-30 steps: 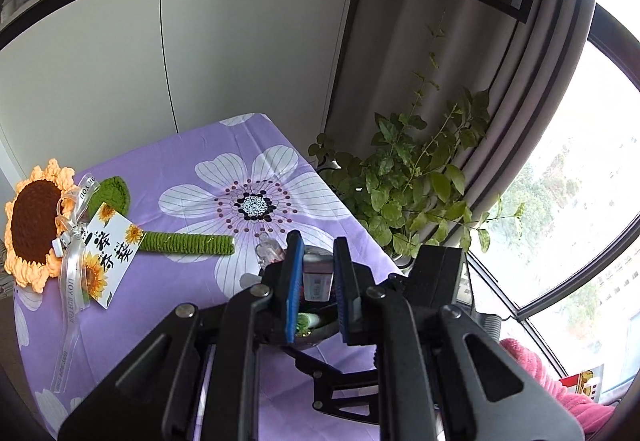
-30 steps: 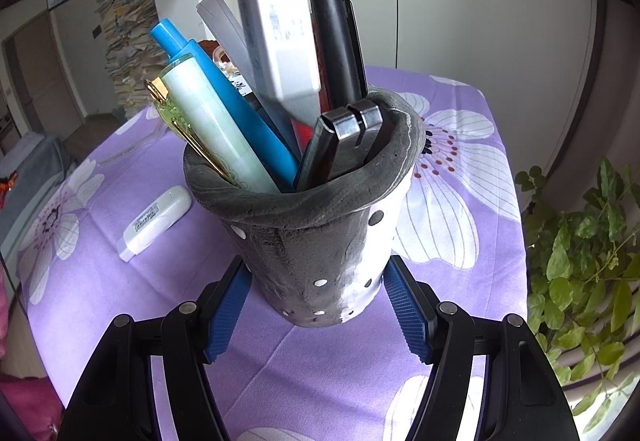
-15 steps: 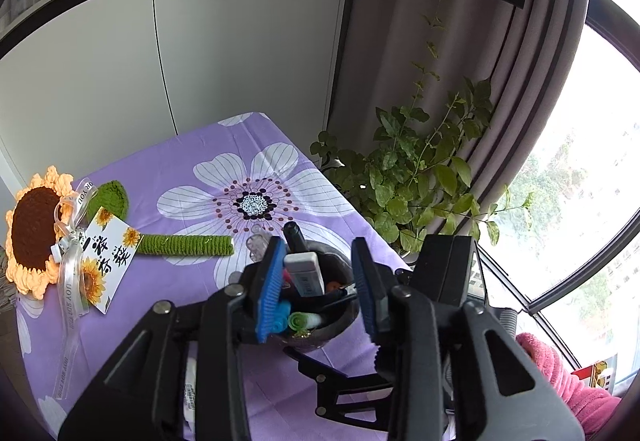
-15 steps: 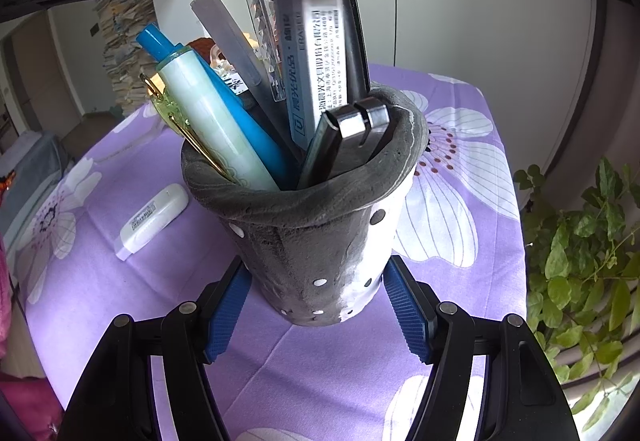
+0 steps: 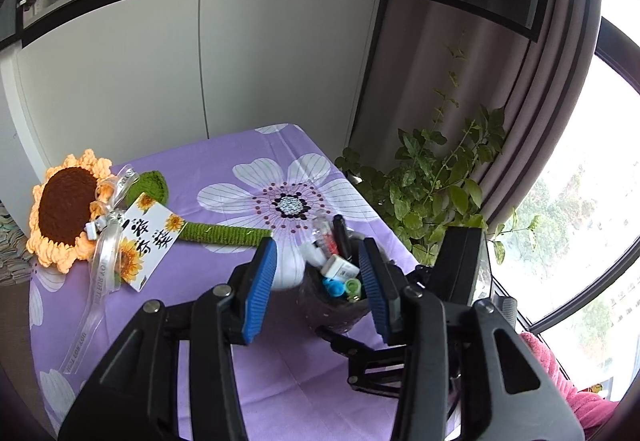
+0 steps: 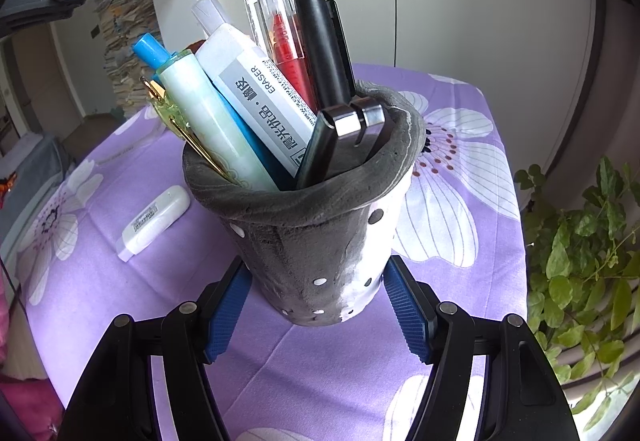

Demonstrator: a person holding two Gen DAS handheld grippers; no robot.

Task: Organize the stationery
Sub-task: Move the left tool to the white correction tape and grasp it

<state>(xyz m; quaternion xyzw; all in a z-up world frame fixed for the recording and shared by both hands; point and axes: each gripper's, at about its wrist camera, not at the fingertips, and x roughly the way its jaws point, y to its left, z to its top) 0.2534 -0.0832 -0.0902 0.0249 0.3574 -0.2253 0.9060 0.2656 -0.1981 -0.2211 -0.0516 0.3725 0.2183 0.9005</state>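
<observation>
Right tool [image 6: 316, 311] clamps pen holder [image 6: 320, 241]; eraser [image 6: 260, 101] inside.

L gripper [image 5: 316, 285] agape (R gripper [image 6: 316, 317] clamped)

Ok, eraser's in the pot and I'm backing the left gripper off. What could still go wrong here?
1. The eraser leans steeply among crowded pens; it may tip out if the grey pot is jolted.
2. The left gripper, jaws just opened and empty, sits close above the pen tops; it could catch the black pen.
3. The right gripper clamps the pot low down, so the pot could tilt.
</observation>
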